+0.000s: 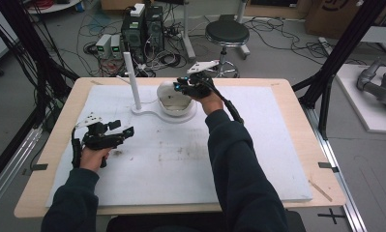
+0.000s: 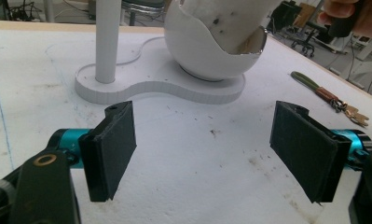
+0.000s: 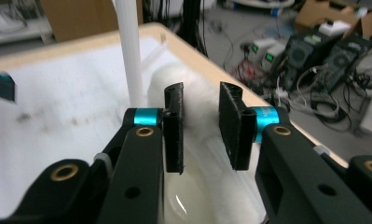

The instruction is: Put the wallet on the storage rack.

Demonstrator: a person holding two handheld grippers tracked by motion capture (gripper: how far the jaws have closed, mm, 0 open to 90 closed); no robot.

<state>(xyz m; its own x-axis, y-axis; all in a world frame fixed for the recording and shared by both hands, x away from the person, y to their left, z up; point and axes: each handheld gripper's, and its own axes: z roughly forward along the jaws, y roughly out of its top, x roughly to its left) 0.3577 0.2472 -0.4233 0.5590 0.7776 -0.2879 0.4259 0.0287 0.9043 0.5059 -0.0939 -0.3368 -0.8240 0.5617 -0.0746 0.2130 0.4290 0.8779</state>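
Note:
A white stand has a flat base [image 2: 174, 91], an upright pole [image 1: 131, 79] [image 2: 108, 42] and a round white bowl [image 1: 177, 110] [image 2: 207, 56]. A fluffy white cloth [image 2: 225, 23] [image 3: 200, 121] stands up out of the bowl. My right gripper [image 1: 177, 87] [image 3: 202, 88] hangs over the bowl, its jaws a narrow gap apart with the fluff pinched between the pads. My left gripper [image 1: 122, 127] [image 2: 202, 140] rests low over the white mat, left of the stand, jaws wide open with nothing between them.
A white mat [image 1: 258, 145] covers most of the wooden table. A green strap with keys [image 2: 314, 86] lies on the mat to the right of the bowl in the left gripper view. Behind the table are a stool [image 1: 227, 34], electronics boxes [image 1: 142, 29] and cables.

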